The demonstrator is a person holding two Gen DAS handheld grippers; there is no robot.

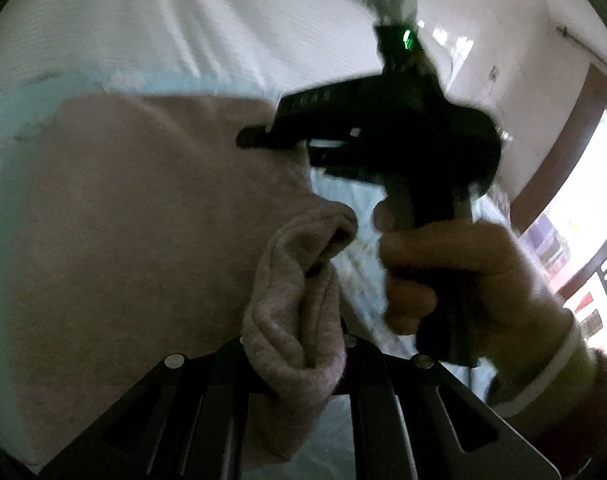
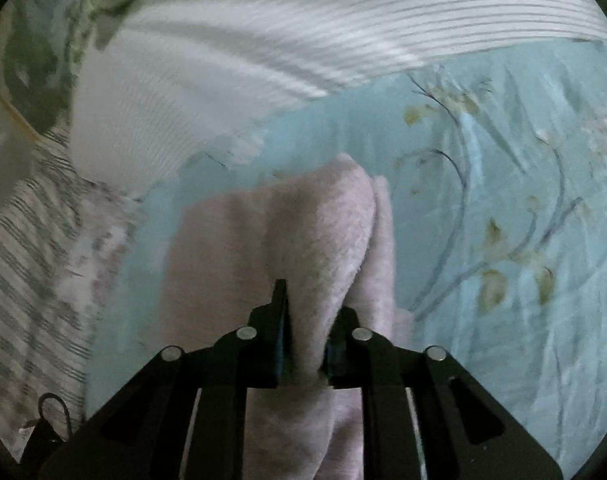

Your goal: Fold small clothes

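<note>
Bed: pale blue sheet (image 2: 483,168) printed with branches and leaves, filling the right wrist view from 12 to 5 o'clock.
Striped cover: white ribbed cloth (image 2: 303,32) lies across the bed at 11 to 1 o'clock in the right wrist view; in the left wrist view it shows as white cloth at 11 o'clock.
Room: white wall and a brown door frame (image 1: 563,140) sit at 2 to 3 o'clock in the left wrist view.
Garment: the pink garment (image 2: 303,232) is lifted between my two grippers; part of it spreads flat over the blue sheet, at 9 o'clock in the left wrist view.
My left gripper: my left gripper (image 1: 299,364) is clamped on a bunched fold of the pink garment, which rises in a roll toward the centre of the view.
My right gripper: my right gripper (image 2: 307,344) pinches a thick fold of the same garment, cloth standing up between its fingers (image 2: 280,320) toward 12 o'clock.
My right hand: my right hand (image 1: 455,276) wraps the black handle of the right gripper at 3 to 4 o'clock in the left wrist view, just beside the held roll of cloth.
Sharpness: both views are blurred, so fine detail of the cloth edges cannot be told.
</note>
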